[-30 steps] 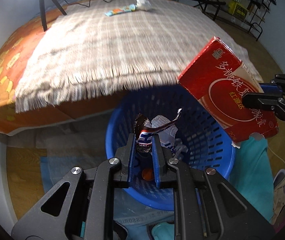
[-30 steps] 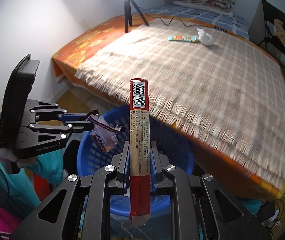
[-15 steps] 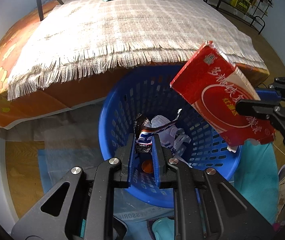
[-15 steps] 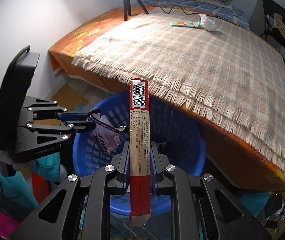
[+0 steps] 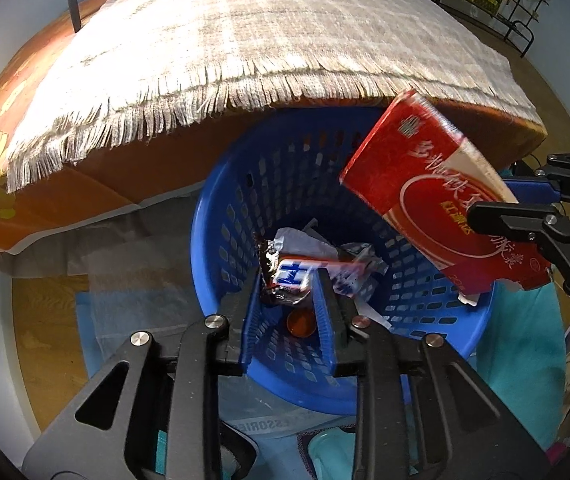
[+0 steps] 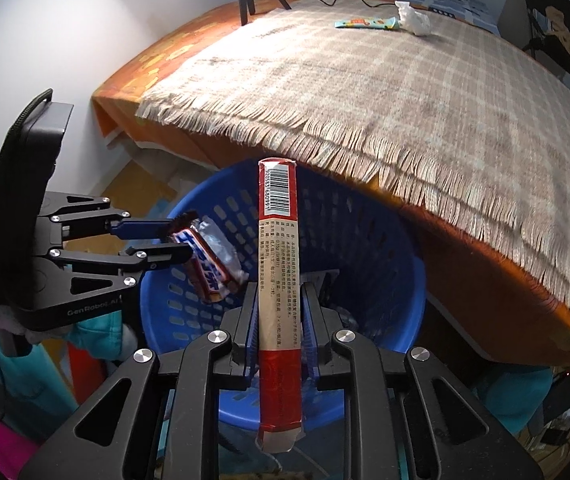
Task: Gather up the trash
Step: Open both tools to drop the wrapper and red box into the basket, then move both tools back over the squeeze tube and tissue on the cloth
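The left gripper (image 5: 289, 280) hangs above the blue basket (image 5: 221, 248), its jaws spread apart with the snack wrapper (image 5: 291, 276) between them. Whether the fingers touch the wrapper cannot be told from the left wrist view; in the right wrist view the same wrapper (image 6: 211, 264) sits at the tips of the left gripper (image 6: 173, 240), tilted over the basket's left rim (image 6: 153, 280). Crumpled white paper (image 5: 313, 240) and an orange cap (image 5: 301, 322) lie on the basket's bottom. Further right, the right gripper (image 6: 276, 312) clamps a flat red carton (image 6: 278, 264) edge-on — barcode at the top, its torn lower end below the fingers. Seen from the left wrist, that carton (image 5: 437, 200) leans over the basket's right rim. Beyond, a fringed plaid blanket (image 6: 385, 92) covers the bed, with a teal wrapper (image 6: 365, 23) and a white wad (image 6: 413, 18) touching near its far edge.
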